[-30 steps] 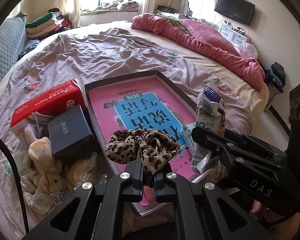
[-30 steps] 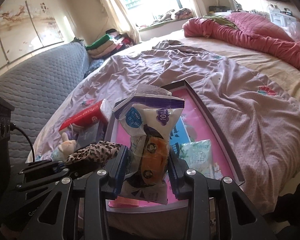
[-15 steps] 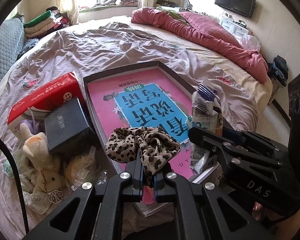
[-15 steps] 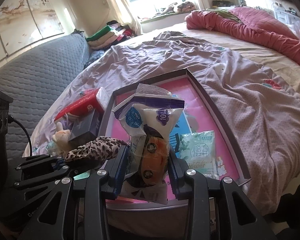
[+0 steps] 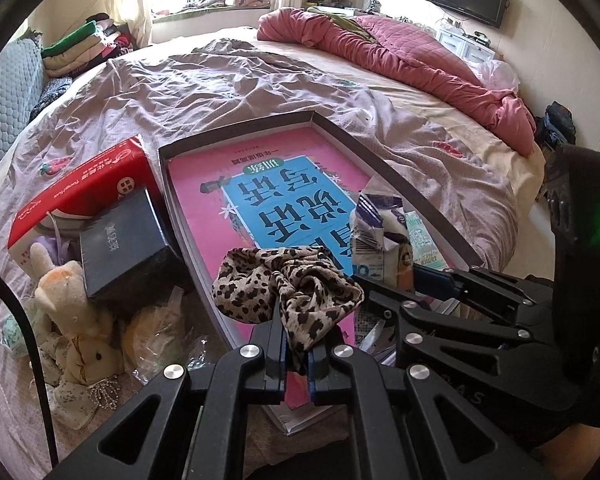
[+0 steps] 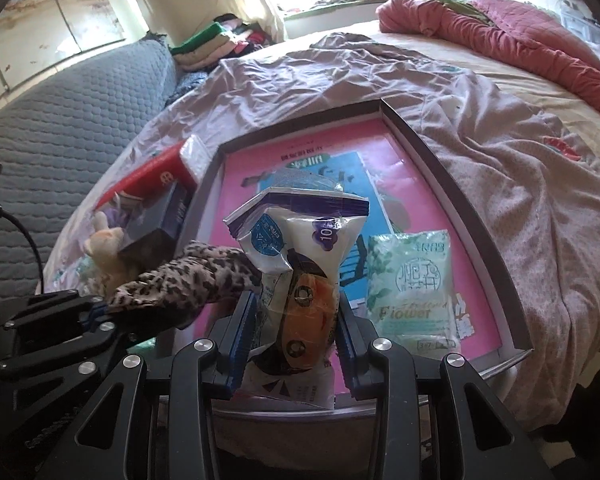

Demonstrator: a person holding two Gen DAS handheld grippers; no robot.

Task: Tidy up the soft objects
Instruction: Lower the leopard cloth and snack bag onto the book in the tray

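My left gripper (image 5: 296, 354) is shut on a leopard-print scrunchie (image 5: 288, 284) and holds it over the near left corner of a shallow grey tray (image 5: 400, 172) lined with a pink book. My right gripper (image 6: 296, 328) is shut on a white and purple tissue pack (image 6: 300, 264), held upright over the tray's (image 6: 440, 164) near edge. The pack (image 5: 380, 240) also shows in the left wrist view, and the scrunchie (image 6: 184, 280) in the right wrist view. A green tissue packet (image 6: 412, 284) lies inside the tray at the near right.
Left of the tray lie a red tissue box (image 5: 80, 192), a dark box (image 5: 120, 244), plush rabbits (image 5: 72, 320) and a clear bag (image 5: 156, 336). The tray rests on a rumpled mauve sheet (image 5: 220, 80). A pink duvet (image 5: 400, 52) lies at the far right.
Both grippers have lifted and pulled back slightly with their loads, so the tray and bed sit lower and farther in view. Both grips are unchanged.
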